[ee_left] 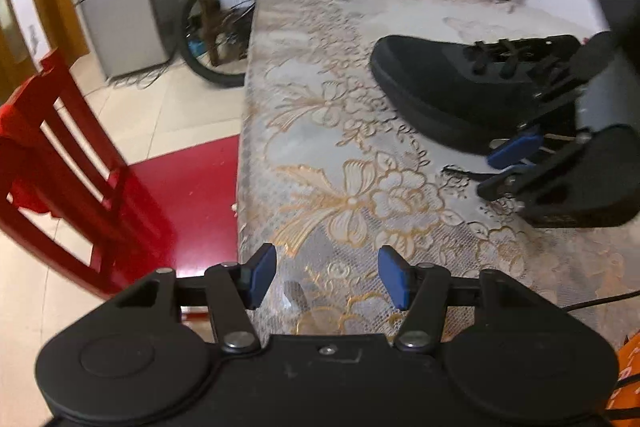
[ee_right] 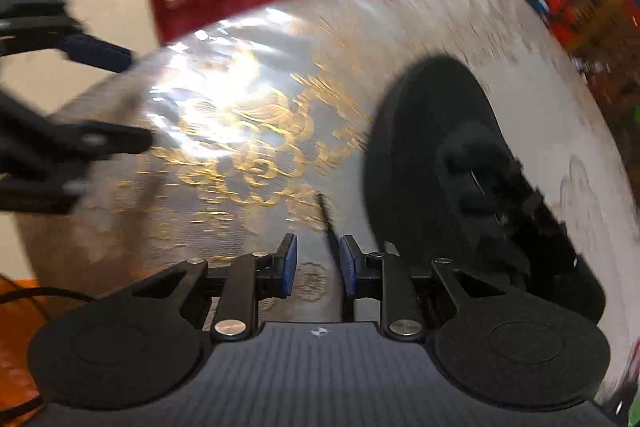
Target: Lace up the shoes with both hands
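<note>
Shoe [ee_left: 448,83] on table [ee_left: 320,131]

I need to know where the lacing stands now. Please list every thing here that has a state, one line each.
black shoe: upright on the table, laces only partly threaded
loose lace end: lying on the tablecloth, between the right pads, not gripped
left hand-held gripper: open, empty, over the tablecloth
right hand-held gripper: open, pads apart, beside the shoe
</note>
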The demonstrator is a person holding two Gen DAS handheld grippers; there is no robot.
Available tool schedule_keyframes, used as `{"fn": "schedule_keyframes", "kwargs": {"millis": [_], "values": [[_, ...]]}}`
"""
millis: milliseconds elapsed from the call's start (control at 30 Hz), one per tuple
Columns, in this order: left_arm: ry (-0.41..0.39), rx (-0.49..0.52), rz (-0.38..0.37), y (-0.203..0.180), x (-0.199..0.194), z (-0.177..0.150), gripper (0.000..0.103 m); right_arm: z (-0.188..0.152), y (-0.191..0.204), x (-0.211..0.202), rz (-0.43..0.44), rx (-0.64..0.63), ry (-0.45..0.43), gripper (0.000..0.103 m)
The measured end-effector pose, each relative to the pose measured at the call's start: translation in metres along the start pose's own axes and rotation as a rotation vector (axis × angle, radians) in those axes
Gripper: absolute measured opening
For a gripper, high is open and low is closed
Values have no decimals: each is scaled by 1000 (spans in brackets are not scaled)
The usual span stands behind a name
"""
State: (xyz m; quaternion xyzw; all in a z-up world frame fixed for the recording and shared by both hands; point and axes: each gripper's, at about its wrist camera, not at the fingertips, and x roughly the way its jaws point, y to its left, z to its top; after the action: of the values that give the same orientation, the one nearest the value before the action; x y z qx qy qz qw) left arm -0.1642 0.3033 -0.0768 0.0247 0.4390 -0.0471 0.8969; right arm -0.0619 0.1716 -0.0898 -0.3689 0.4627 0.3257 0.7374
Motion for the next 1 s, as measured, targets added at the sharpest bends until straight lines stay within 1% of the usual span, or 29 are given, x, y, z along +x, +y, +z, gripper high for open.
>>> {"fn": "schedule_keyframes", "kwargs": {"millis": [67,133,167,200,267,300,333,400,500,567,633,700,767,833,900,933,967,1000], "values": [[-10,7,-16,0,-1,1,54,2,-3,6,1,-2,13,23],[-17,9,-30,1,-1,3,54,4,-5,8,-8,2,5,22],[-20,13,-37,1,0,4,54,6,-5,9,-11,6,7,14],[-23,20,-41,1,1,5,54,6,-5,10,-15,11,11,0],[-33,43,-45,1,2,10,54,2,-4,11,-22,28,21,1],[-39,56,-47,0,3,13,54,-1,-5,9,-6,49,14,1],[-47,69,-50,-1,3,17,54,-4,-7,2,19,91,-4,0],[-76,103,-61,-5,4,29,54,-16,-18,-27,84,256,-89,0],[-137,161,-88,-15,8,53,55,-40,-49,-87,101,560,-279,1],[-179,205,-114,-26,12,71,55,-64,-72,-117,100,764,-389,1],[-225,256,-146,-40,19,88,55,-84,-91,-121,114,924,-430,1],[-273,310,-183,-54,26,101,57,-103,-106,-113,147,1074,-450,1],[-287,348,-191,-66,39,113,59,-113,-114,-102,166,1154,-463,1],[-292,374,-181,-74,54,123,59,-117,-116,-96,120,1178,-452,1],[-262,401,-154,-79,72,130,60,-119,-119,-90,52,1177,-451,1],[-253,403,-165,-80,77,132,65,-117,-120,-85,20,1164,-450,1],[-244,404,-175,-81,82,133,65,-117,-123,-80,0,1157,-447,1],[-230,394,-182,-82,85,133,65,-117,-124,-78,3,1154,-445,1]]}}
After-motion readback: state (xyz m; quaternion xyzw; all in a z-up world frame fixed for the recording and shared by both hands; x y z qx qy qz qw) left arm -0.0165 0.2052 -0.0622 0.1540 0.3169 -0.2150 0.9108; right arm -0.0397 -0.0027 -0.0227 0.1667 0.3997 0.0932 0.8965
